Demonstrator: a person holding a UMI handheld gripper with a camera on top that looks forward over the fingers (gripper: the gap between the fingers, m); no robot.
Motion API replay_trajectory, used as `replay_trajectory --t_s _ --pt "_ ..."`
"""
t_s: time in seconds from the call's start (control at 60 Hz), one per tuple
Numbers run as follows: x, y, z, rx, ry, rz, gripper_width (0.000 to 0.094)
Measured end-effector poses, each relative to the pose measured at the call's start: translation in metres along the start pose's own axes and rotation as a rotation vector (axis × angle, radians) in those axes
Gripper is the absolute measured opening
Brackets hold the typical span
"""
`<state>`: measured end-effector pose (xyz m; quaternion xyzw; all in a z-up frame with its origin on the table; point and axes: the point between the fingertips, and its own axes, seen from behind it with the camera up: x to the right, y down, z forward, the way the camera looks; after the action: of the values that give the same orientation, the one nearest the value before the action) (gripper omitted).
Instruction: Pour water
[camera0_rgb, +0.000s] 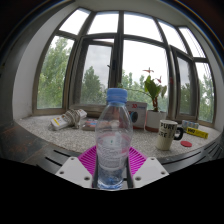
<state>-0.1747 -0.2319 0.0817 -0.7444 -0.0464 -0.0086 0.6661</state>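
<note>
Gripper view, from left to right along the pale stone windowsill: one crumpled white packet lies by the window. In the middle, one clear plastic water bottle with a blue cap stands upright, clamped between the gripper's two magenta pads. Behind it is one potted green plant, then one white mug with dark print. The bottle seems gripped and ready to carry; next it probably needs moving to the mug and tipping, though the cap looks on.
</note>
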Motion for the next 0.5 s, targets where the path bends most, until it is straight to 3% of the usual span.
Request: replay_trajectory --t_s 0.1,0.267,0.367,0.5 --pt "-0.001 0.0 0.0 0.003 -0.011 0.047 0.0285" --pt "-0.011 -0.012 -0.005 0.003 -0.079 0.065 0.0284" --pt "-0.014 -0.052 -0.01 0.039 -0.133 0.134 0.0285" --pt "-0.014 -0.137 -0.012 0.15 -0.254 0.353 0.0283"
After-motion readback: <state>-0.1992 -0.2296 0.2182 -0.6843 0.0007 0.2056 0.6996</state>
